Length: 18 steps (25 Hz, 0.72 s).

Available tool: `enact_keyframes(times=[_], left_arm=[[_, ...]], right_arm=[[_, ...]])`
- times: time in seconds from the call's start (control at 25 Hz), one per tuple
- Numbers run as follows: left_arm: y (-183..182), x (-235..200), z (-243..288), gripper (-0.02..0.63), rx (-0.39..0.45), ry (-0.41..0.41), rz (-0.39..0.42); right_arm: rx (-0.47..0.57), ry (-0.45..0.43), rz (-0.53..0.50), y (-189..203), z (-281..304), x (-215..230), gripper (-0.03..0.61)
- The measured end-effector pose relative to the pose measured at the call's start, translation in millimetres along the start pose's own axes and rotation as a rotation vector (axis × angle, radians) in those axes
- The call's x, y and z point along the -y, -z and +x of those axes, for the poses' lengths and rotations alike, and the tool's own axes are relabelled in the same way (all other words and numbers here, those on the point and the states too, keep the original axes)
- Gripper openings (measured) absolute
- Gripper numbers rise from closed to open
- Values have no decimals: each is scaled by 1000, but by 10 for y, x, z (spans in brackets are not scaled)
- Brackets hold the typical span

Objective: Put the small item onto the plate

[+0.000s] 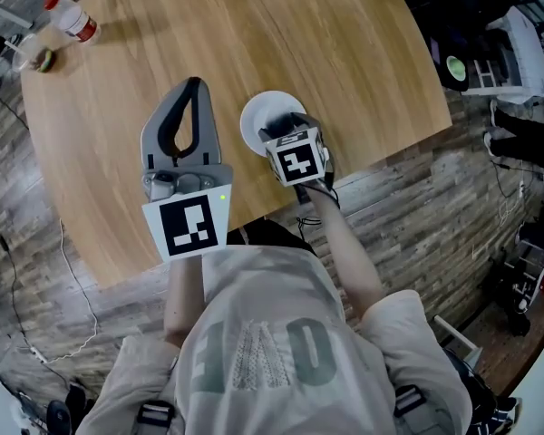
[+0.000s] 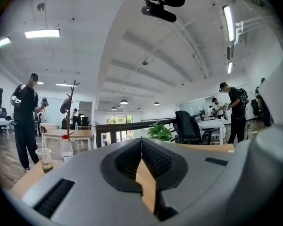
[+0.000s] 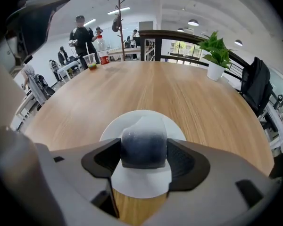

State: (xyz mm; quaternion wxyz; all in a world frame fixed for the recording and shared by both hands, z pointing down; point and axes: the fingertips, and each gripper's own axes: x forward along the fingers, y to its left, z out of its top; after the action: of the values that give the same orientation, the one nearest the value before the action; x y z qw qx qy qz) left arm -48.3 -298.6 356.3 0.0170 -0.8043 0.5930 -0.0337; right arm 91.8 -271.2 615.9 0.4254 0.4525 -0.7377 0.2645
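A white plate [image 1: 254,125] lies on the round wooden table [image 1: 254,34], near its front edge. My right gripper [image 1: 286,123] hovers over the plate, shut on the small item [image 3: 144,146], a soft block that is white on top and dark grey-blue at the front. In the right gripper view the item sits between both pads, just above the plate [image 3: 141,185]; whether it touches the plate I cannot tell. My left gripper [image 1: 195,85] rests to the left of the plate with its jaws shut and nothing held; its tips [image 2: 141,144] meet in the left gripper view.
A bottle with a red label [image 1: 72,18] and a plastic cup [image 1: 36,54] stand at the table's far left. A potted plant [image 3: 216,55] stands at the far right edge. Several people, chairs and other tables are in the room beyond.
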Motion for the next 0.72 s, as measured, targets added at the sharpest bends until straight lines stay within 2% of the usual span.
enact_keyframes(times=[0.2,0.72], left_arm=[[-11,-22,7,9,5,0,-10],[-19,-63,5,9,12,12,-1]], right_arm=[[-25,-1,-13,-25,58,20,304],[13,4,26,-6,61,-24,305]])
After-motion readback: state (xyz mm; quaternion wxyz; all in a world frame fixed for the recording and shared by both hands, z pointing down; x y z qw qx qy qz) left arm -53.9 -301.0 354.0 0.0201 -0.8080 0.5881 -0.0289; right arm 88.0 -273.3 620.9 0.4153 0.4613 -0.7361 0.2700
